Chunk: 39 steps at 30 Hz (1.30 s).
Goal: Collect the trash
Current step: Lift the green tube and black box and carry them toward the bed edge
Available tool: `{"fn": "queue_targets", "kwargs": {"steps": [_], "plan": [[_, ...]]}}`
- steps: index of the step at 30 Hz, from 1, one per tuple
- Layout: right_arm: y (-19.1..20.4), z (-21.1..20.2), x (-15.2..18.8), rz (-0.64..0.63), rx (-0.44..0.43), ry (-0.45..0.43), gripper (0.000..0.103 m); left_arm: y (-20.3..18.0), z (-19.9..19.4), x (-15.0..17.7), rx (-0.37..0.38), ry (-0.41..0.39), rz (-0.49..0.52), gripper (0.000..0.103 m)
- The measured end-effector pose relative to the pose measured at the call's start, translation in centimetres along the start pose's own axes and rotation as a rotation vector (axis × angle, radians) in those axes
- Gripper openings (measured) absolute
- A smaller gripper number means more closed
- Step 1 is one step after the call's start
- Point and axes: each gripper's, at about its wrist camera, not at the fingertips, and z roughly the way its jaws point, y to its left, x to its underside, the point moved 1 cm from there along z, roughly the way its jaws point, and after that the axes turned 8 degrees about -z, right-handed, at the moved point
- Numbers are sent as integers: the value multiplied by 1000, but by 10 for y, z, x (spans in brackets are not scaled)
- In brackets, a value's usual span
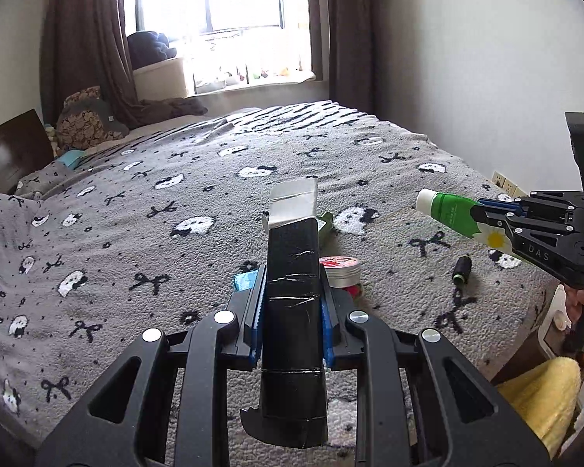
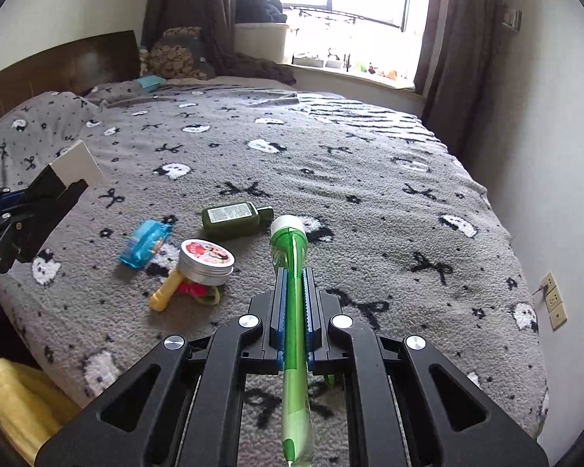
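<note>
Two items in hand | left gripper (image 1: 292, 311) clamps black carton (image 1: 292, 311); right gripper (image 2: 294, 323) pinches green tube (image 2: 290, 257), both above bed (image 2: 370, 194) | left ahead: round tin (image 2: 205, 262), blue packet (image 2: 146, 243), green bottle (image 2: 235, 214), yellow toy (image 2: 165, 292) | no bin visible.

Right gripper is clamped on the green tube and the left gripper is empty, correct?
Not quite. The left gripper isn't empty: the left wrist view shows it shut on a black box. The right gripper is indeed clamped on the green tube.
</note>
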Motion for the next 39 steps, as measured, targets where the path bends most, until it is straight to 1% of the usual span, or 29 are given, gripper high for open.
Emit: {"fn": "queue_targets", "kwargs": {"steps": [6,10,15,19,24,30,39], "plan": [[17,-58,23,-8,-45,-58,9,-18,-53,22,17,-49,10,21],[29,-83,46,-10,-67,-64,9,-29,-76,44,28,-55,12,21],[41,-99,79,4,-88,-43,9,-39,-88,77,37,-30,15,21],[52,-104,106,17,-117,-6,9,-44,-93,107,46,11,16,21],[63,-97,140,40,-148,66,9,-46,-90,145,58,81,2,21],[79,-83,176,72,-190,160,9,-44,-75,187,70,185,-38,21],[104,-43,229,106,-256,340,9,-46,-31,260,80,408,-82,21]]}}
